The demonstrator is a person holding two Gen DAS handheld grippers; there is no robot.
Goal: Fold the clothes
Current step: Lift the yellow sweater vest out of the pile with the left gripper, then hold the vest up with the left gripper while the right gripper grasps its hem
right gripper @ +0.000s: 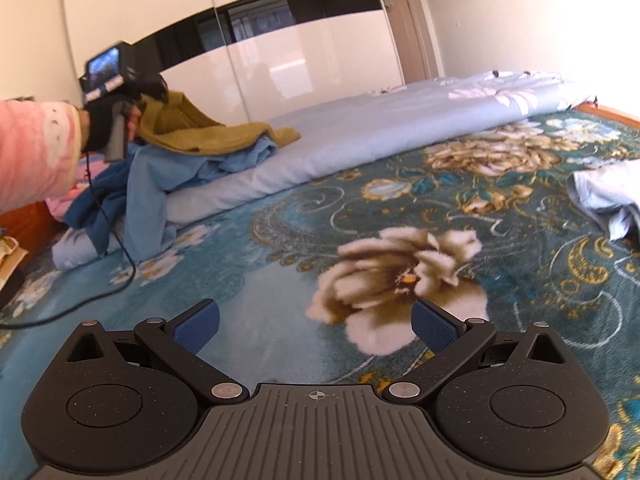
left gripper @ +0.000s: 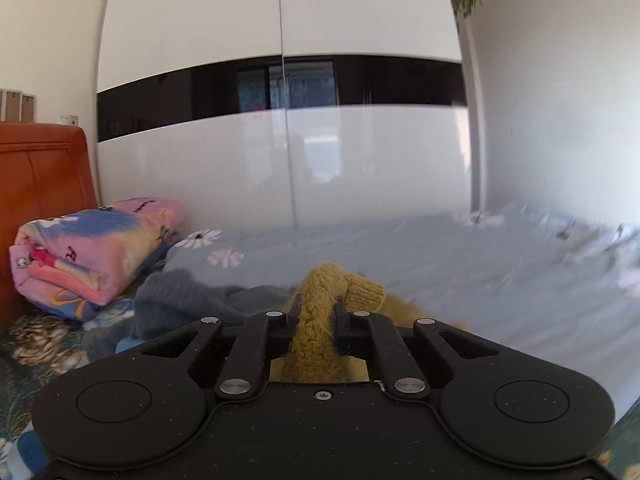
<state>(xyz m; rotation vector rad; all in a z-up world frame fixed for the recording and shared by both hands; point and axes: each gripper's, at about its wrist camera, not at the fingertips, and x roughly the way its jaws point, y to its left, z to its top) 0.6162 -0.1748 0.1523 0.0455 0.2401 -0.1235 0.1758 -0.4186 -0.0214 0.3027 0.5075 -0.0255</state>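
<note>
Between your left tongs (left gripper: 316, 316), closest to the lens, a bunched strand of the mustard knit sweater (left gripper: 320, 320) is pinched tight; its ribbed cuff (left gripper: 364, 290) pokes out just past the tips. From the right wrist view the same sweater (right gripper: 208, 130) hangs from that tool above a heap of blue garments (right gripper: 152, 176), its lower part draped on the heap.

Your right tongs (right gripper: 316, 322) are spread wide and hold nothing, hovering over the teal floral blanket (right gripper: 400, 216).

The knit looks thick, soft and floppy — it should stretch and sag under its own weight, not slip. A judgement: one pinch point will let it twist, so a second hold at a hem corner or the shoulder seam would spread it flat.

Beyond the heap, a rolled pale-blue duvet (right gripper: 360, 136) runs across the bed as a raised ridge. A pale cloth (right gripper: 608, 196) lies at the right edge. Open blanket between your right tool and the ridge gives the widest room for laying out.

Farther off — a folded pink cartoon quilt (left gripper: 92, 252) beside the orange headboard (left gripper: 40, 184), then the white wardrobe (left gripper: 280, 140) as the back limit.
</note>
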